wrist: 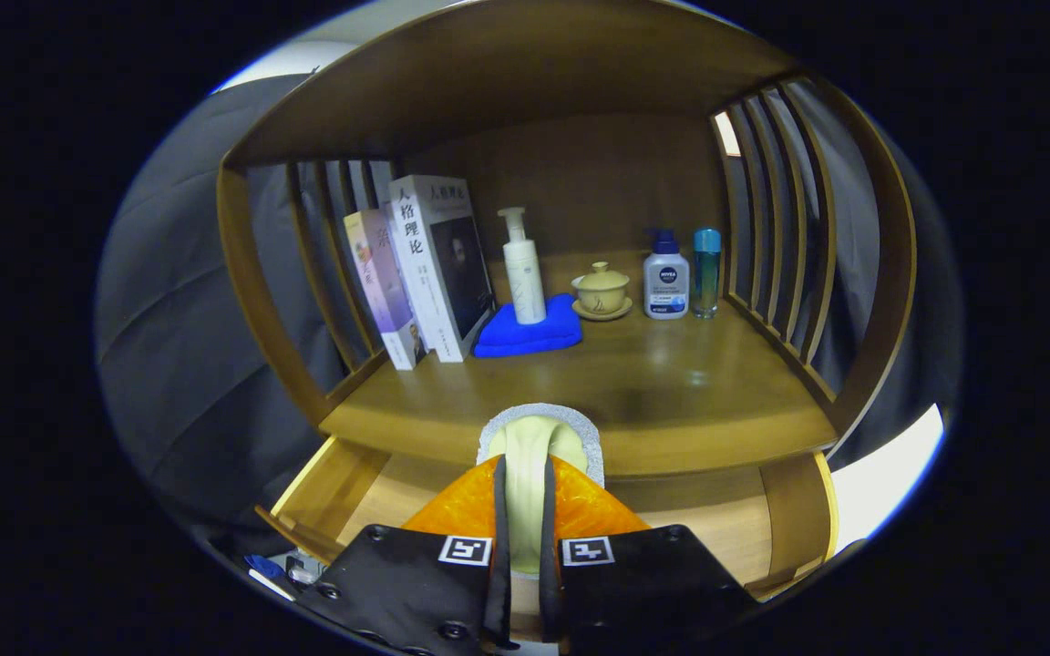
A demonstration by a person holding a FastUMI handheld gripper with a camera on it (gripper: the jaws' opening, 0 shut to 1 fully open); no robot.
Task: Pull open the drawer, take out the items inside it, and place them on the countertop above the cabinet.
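Wooden cabinet with slatted sides, seen along the tool (pixel 523 547); the drawer (pixel 334 474) stands pulled open below the bench (pixel 671 383), its pale floor showing to either side of the tool. Items on the bench, left to right: two books (pixel 416 264) standing upright and leaning against the left slats; a folded blue cloth (pixel 530 335) just beside them, bearing a white pump bottle (pixel 523 269) that stands upright on it; a yellowish lidded tea bowl on a saucer (pixel 602 292), near the cloth's right edge; a white bottle with a dark blue pump cap (pixel 666 278); a slender teal bottle (pixel 706 271) just beside it, near the right slats. The tool's fingers are drawn nearly together, both pressing on a pale, cream-coloured item (pixel 525 492) with a silvery grey textured rim; the item is squeezed narrow in the gap and bulges out ahead of the fingertips, its upper end overlapping the front edge of the bench, over the open drawer; what kind of item it is cannot be told. The front part of the bench ahead of the held item is bare wood.
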